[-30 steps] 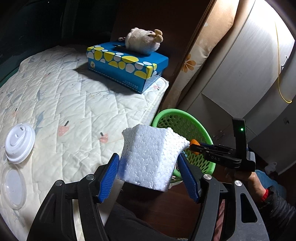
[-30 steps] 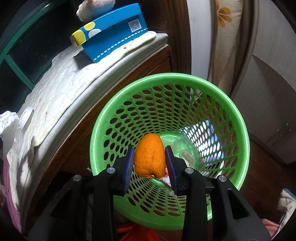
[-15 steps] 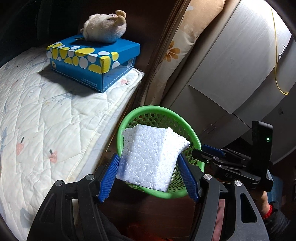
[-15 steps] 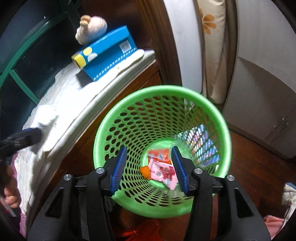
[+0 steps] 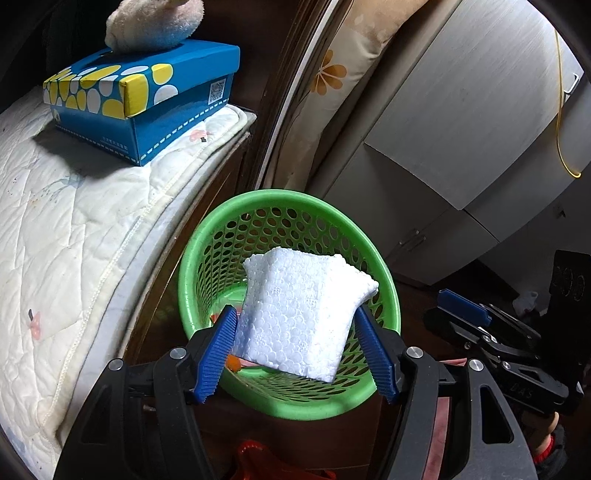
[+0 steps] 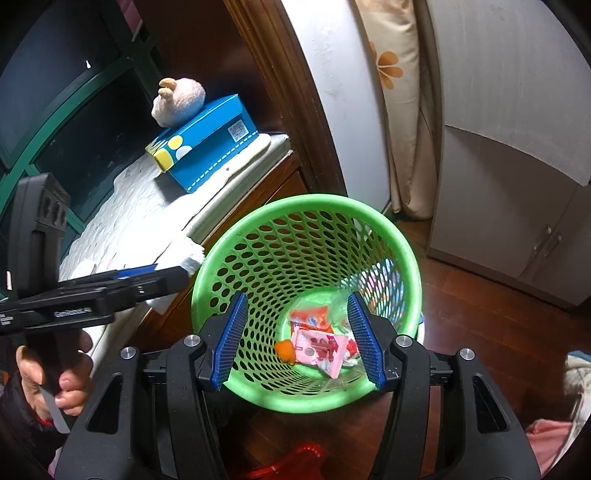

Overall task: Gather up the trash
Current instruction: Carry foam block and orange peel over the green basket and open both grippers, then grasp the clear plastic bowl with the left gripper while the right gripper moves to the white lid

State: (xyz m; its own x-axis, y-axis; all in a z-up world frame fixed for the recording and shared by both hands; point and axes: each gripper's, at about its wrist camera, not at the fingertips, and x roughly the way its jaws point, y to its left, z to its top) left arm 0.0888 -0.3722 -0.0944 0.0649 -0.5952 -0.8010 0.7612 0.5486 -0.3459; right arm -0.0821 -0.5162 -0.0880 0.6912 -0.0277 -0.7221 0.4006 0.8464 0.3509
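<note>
My left gripper [image 5: 299,347] is shut on a white styrofoam block [image 5: 303,314] and holds it over the green mesh basket [image 5: 288,206]. In the right wrist view the basket [image 6: 306,206] stands on the wooden floor beside the bed. On its bottom lie an orange peel piece [image 6: 285,350], a pink wrapper [image 6: 319,347] and an orange-red wrapper [image 6: 310,315]. My right gripper [image 6: 301,341] hovers above the basket with its jaws opening and nothing between them. The left gripper [image 6: 122,280] with the styrofoam block [image 6: 190,254] shows at the left.
A blue tissue box [image 5: 147,99] with a plush toy [image 5: 151,26] on it sits on the quilted mattress [image 5: 66,236]. White cabinet doors [image 6: 517,184] and a flowered curtain [image 6: 395,92] stand behind the basket. A red plastic thing [image 6: 295,461] lies on the floor below.
The right gripper opened and the orange peel fell into the basket; that gripper then rose and drew back. The left gripper carried the styrofoam block from over the mattress to above the basket.
</note>
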